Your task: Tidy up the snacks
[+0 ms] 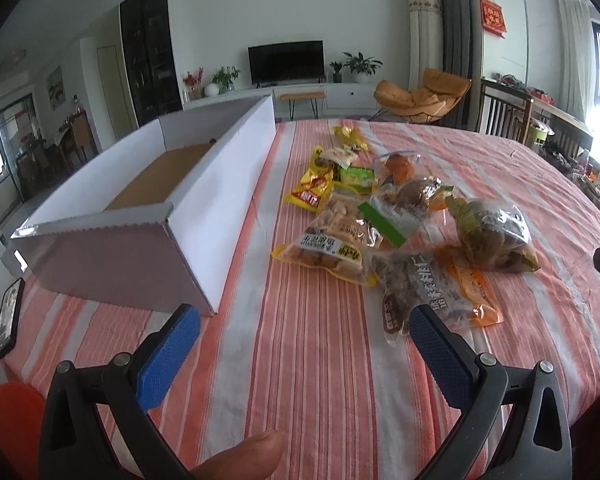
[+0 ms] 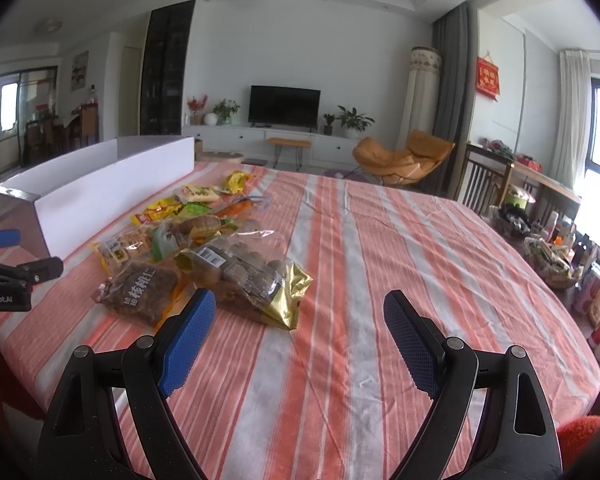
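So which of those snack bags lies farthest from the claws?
The small yellow bag at the pile's far end, beside the white box's far corner. All the other bags lie nearer the claws.

We see only part of the person: a thumb (image 1: 252, 454) cut off by the bottom edge below the left gripper (image 1: 306, 322), the hand behind it out of frame. To that gripper's left, a phone (image 1: 9, 317) lies half lost at the picture's dark rim, its screen too small to read. Ahead of it, the white box (image 1: 204, 184) hides its own near floor behind the front wall. Beyond the right gripper (image 2: 300, 312), the snack bags (image 2: 188, 248) overlap, so we cannot count them; the farthest labels are too small to read. The left gripper (image 2: 4, 248) shows only partly at the left edge.
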Tool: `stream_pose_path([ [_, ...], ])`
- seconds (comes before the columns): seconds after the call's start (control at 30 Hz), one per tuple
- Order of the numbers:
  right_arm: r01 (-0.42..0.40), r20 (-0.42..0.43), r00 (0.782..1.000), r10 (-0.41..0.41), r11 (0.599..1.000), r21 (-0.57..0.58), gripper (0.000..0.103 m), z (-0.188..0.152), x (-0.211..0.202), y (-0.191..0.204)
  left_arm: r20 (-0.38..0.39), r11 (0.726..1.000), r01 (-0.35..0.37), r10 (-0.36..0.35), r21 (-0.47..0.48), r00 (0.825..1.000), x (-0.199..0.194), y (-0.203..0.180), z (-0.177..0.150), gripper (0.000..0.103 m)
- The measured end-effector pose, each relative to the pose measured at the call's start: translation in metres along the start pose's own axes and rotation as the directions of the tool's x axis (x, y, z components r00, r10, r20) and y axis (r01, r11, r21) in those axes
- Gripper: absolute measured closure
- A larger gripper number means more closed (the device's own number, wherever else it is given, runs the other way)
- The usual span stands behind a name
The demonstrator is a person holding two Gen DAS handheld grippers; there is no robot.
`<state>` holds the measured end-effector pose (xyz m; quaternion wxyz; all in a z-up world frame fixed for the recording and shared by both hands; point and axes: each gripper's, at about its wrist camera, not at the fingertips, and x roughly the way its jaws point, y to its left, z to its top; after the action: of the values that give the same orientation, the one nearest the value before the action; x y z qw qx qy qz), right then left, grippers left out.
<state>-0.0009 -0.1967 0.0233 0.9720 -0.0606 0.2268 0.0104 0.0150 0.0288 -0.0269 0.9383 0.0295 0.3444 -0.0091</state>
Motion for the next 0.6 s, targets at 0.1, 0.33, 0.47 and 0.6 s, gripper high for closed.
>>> stream_pose_path([
  [0.1, -0.004, -0.009, 1.0, 0.005, 1.0, 0.018, 0.014, -0.001, 0.003, -0.003, -0.006, 1.0, -0.006, 0.006, 0.006, 1.0, 0.001, 0.0, -0.002, 0.0],
  [0.33, -0.005, -0.008, 1.0, 0.006, 1.0, 0.01, 0.014, -0.001, 0.003, -0.003, -0.032, 1.0, -0.002, 0.003, 0.005, 0.999, 0.006, 0.001, -0.003, 0.0],
  [0.47, -0.008, -0.012, 1.0, 0.008, 1.0, 0.004, 0.014, -0.001, 0.003, -0.001, -0.048, 1.0, -0.002, 0.002, -0.002, 0.999, 0.009, 0.002, -0.003, 0.0],
  [0.6, -0.008, -0.013, 1.0, 0.008, 1.0, 0.003, 0.014, -0.001, 0.003, 0.0, -0.105, 0.999, 0.026, -0.029, -0.024, 0.994, 0.017, 0.007, -0.005, 0.0],
])
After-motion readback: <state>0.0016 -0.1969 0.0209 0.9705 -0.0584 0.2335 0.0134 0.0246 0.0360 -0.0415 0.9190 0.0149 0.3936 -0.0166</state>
